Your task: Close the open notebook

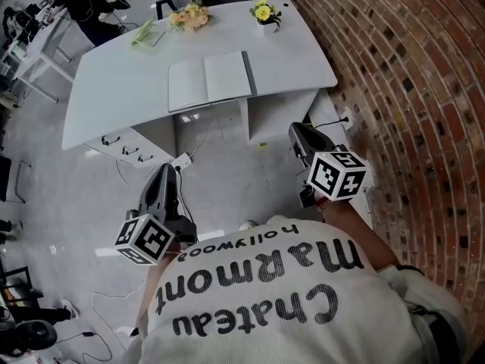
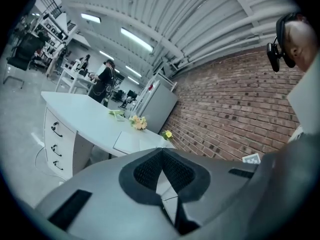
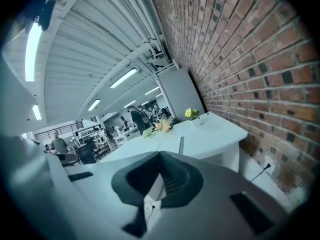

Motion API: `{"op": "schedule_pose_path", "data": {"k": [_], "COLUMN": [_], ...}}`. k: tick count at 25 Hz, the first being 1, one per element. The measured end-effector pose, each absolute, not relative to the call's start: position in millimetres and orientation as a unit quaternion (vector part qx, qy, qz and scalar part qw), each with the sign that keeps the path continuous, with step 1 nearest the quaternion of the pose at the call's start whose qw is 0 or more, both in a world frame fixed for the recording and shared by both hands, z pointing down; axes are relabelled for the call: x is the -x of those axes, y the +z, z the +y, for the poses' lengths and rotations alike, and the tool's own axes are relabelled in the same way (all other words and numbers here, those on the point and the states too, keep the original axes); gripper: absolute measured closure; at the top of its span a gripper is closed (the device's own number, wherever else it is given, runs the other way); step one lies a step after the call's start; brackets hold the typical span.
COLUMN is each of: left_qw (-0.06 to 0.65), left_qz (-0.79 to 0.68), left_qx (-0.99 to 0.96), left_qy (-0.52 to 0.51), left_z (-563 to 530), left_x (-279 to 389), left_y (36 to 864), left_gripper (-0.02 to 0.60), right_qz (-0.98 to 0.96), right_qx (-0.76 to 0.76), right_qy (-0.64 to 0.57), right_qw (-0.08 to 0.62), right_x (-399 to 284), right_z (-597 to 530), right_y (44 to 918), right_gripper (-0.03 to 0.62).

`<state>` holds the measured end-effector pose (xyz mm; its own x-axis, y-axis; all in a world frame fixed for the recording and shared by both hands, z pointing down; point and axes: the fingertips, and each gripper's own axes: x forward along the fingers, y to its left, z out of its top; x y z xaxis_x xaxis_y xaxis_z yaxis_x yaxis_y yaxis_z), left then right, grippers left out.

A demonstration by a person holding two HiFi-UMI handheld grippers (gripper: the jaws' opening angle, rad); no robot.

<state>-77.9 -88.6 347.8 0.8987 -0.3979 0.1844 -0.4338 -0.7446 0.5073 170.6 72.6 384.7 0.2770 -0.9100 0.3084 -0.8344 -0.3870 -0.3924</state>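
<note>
The open notebook lies flat, pages up, near the front edge of the white desk, well apart from both grippers. The left gripper and right gripper are held over the floor before the desk, each with jaws pressed together on nothing. The person's pale shirt reads "Chateau Marmont hollywood" in dark letters.

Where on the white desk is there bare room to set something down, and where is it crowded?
Widest bare patch: left half of the desk, between the open notebook and the left edge. A smaller one lies right of the notebook, in front of the yellow flowers. The far edge is crowded: green item, peach bouquet, yellow flowers.
</note>
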Motion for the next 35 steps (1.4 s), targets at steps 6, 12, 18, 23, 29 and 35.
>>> {"op": "schedule_pose_path", "data": {"k": [6, 12, 18, 23, 29, 35], "left_qw": [0.304, 0.325, 0.327, 0.334, 0.339, 0.339], "left_qz": [-0.228, -0.251, -0.292, -0.326, -0.380, -0.409], "left_qx": [-0.923, -0.910, -0.897, -0.882, -0.857, -0.844], "left_qy": [0.053, 0.063, 0.059, 0.061, 0.075, 0.078], "left_z": [-103.9, -119.0, -140.5, -154.5, -166.3, -177.4], "left_x": [70.3, 57.6, 49.5, 52.3, 69.3, 78.3], "left_y": [374.5, 394.3, 399.4, 405.3, 410.8, 414.8], "left_gripper": [0.580, 0.580, 0.580, 0.580, 0.580, 0.580], "right_qz": [0.531, 0.517, 0.529, 0.531, 0.529, 0.503], "right_qx": [0.789, 0.777, 0.757, 0.736, 0.698, 0.664], "right_qy": [-0.297, -0.346, -0.370, -0.406, -0.463, -0.507], "right_qw": [0.083, 0.099, 0.100, 0.107, 0.137, 0.222], "right_x": [-177.5, -199.4, -225.4, -238.1, -245.7, -253.9], "right_z": [60.8, 46.6, 16.4, -14.9, -55.4, -92.8], "right_y": [416.6, 449.0, 472.6, 502.8, 544.6, 565.0], "right_gripper": [0.591, 0.591, 0.591, 0.591, 0.476, 0.428]}}
